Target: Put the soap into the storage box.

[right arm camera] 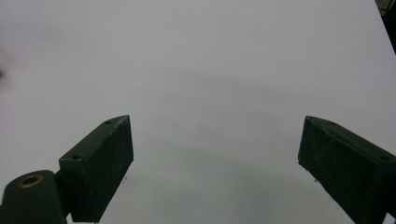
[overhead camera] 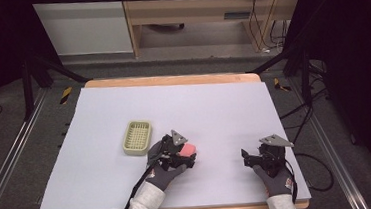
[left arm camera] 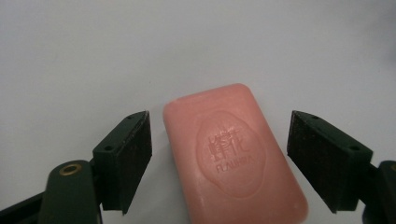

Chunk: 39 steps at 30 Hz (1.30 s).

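The pink soap bar (left arm camera: 233, 154) lay flat on the table (overhead camera: 224, 106), between the left gripper (left arm camera: 219, 163)'s jaws, which stood apart with a gap on either side of it. To grasp it well, the jaws needed to close squarely across the bar's long sides, low and centred, since soap probably slips. The slotted soap dish (overhead camera: 137, 137) waited nearby. The right gripper (right arm camera: 215, 163) hovered with jaws apart over bare table.

Pink soap bar (left arm camera: 233, 154): embossed Chinese characters, Latin letters below, not clearly legible.
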Motion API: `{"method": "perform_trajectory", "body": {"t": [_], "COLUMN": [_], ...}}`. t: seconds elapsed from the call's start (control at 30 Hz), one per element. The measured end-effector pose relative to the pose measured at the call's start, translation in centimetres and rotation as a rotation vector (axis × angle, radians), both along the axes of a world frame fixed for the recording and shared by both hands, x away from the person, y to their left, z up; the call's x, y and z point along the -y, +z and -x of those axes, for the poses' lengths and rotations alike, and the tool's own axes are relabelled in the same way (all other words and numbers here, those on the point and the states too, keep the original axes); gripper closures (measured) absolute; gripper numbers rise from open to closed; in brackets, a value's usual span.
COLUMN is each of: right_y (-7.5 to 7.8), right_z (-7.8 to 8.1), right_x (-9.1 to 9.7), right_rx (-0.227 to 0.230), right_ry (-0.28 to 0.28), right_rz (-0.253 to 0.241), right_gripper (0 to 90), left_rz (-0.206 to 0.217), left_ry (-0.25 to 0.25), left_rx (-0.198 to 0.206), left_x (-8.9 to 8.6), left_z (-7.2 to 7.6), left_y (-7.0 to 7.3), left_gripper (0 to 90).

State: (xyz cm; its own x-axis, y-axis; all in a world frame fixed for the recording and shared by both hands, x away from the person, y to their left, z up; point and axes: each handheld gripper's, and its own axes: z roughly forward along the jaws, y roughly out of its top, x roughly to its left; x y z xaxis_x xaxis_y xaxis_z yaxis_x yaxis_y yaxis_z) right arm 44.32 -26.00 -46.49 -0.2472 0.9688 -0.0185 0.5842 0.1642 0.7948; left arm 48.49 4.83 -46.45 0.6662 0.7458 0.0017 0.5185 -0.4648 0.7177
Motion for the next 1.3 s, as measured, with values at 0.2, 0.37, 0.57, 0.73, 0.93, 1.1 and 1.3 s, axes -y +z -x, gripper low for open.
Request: {"method": "perform_trajectory", "body": {"t": [0.2,0.37,0.57,0.73,0.93,1.1,1.3], "right_y": [0.0,-0.1,-0.1,-0.1,-0.1,-0.1,-0.1], "right_z": [0.0,0.0,0.0,-0.1,-0.1,-0.1,-0.1], "right_x": [0.0,-0.1,-0.1,-0.1,-0.1,0.0,-0.1], "right_rx": [0.001,-0.002,-0.002,-0.003,-0.006,-0.003,-0.004], "right_ry": [0.000,0.003,0.001,0.001,0.000,-0.002,-0.003], "right_rz": [0.005,0.007,0.007,0.007,0.006,0.006,0.007], "right_gripper": [10.5,10.5,10.5,10.5,10.5,10.5,10.5], "left_rz": [0.001,-0.003,-0.007,-0.014,-0.017,-0.024,-0.027], "left_ry": [-0.001,-0.006,-0.004,0.002,0.013,0.017,0.020], "left_rx": [-0.018,-0.026,-0.038,-0.041,-0.047,-0.047,-0.046], "left_x": [0.0,0.1,0.2,0.3,0.3,0.3,0.3], "left_z": [0.0,0.0,0.1,0.1,0.2,0.2,0.2], "left_y": [-0.5,-0.7,-0.9,-1.0,-1.2,-1.1,-1.1], "left_gripper": [23.3,24.3,25.9,28.4,33.6,36.7,36.8]}}
